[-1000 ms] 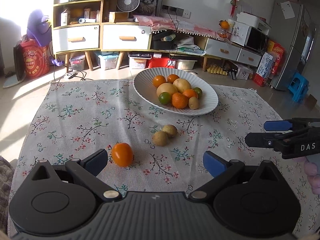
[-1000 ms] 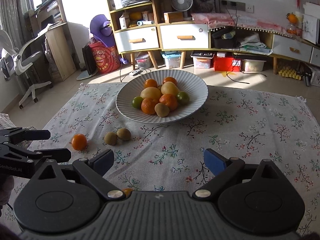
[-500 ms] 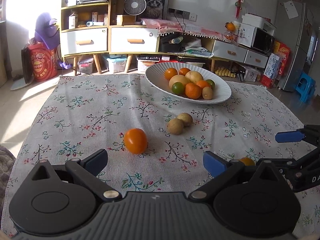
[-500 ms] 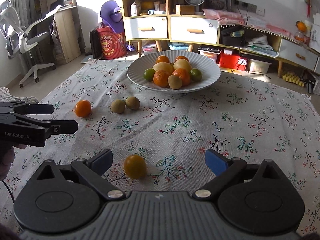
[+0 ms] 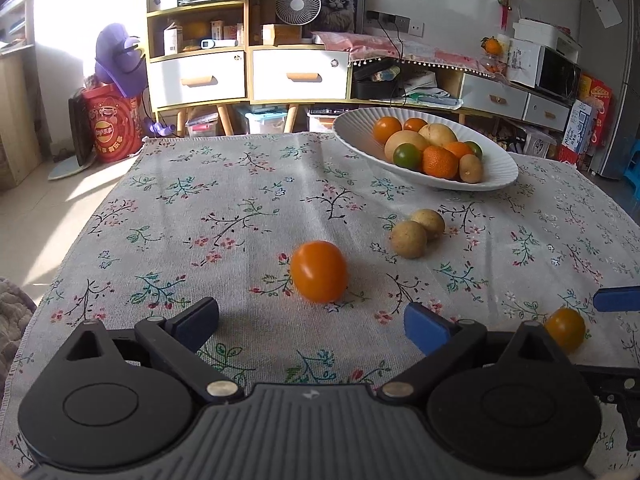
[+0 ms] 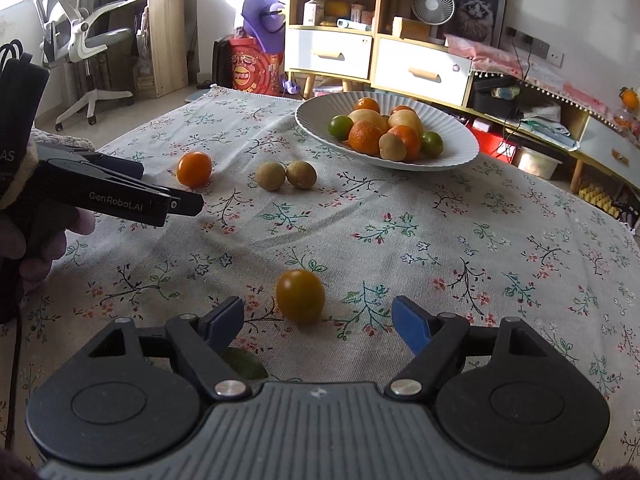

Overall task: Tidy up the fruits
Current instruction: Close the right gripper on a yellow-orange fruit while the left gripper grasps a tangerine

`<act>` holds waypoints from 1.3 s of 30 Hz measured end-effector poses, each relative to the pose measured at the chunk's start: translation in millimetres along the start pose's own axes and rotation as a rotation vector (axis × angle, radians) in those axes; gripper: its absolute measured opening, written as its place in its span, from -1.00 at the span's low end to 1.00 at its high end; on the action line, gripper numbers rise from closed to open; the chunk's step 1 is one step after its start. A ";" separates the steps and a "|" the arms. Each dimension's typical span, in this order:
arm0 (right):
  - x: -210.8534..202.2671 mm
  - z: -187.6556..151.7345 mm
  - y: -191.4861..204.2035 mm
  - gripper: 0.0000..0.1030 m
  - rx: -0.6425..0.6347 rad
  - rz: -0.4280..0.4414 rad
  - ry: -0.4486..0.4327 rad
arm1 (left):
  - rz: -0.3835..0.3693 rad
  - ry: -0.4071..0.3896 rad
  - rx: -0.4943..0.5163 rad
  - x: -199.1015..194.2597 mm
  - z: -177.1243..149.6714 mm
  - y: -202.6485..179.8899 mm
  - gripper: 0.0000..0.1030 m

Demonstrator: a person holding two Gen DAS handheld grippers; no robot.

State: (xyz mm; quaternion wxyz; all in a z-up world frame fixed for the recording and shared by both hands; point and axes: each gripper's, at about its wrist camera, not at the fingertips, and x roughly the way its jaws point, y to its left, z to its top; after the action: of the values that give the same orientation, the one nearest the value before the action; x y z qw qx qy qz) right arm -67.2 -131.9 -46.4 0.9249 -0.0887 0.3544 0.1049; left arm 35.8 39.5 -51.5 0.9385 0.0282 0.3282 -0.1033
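Cloth (image 5: 280, 184) mid bare; bowl (image 5: 496, 178) far edge.

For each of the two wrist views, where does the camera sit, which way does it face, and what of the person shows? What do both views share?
Left wrist: sits on the left gripper, facing forward and down over the floral cloth at an orange fruit; jaws open, no hand visible.
Right wrist: sits on the right gripper, facing a yellower fruit; jaws open, just been closing, the fruit lying just beyond their tips, untouched; a hand holding the left gripper shows.
Shared: white bowl, two brown fruits, both loose orange fruits.
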 end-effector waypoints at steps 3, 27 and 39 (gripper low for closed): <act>2.0 -1.5 5.7 0.23 -0.032 -0.002 0.020 | -0.014 0.003 0.001 2.7 3.1 -0.1 0.61; 5.1 6.4 13.4 -0.39 -0.063 0.012 0.024 | 0.018 0.020 -0.045 13.2 16.9 -1.7 -0.27; 4.5 9.8 13.4 -0.51 -0.061 0.018 0.022 | 0.019 0.034 -0.057 12.9 19.8 -1.3 -0.56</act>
State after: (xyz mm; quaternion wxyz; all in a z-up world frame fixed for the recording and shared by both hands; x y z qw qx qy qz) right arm -61.1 -116.0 -43.4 0.9169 -0.1150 0.3619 0.1230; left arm 57.4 33.6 -43.9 0.9341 0.0065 0.3468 -0.0847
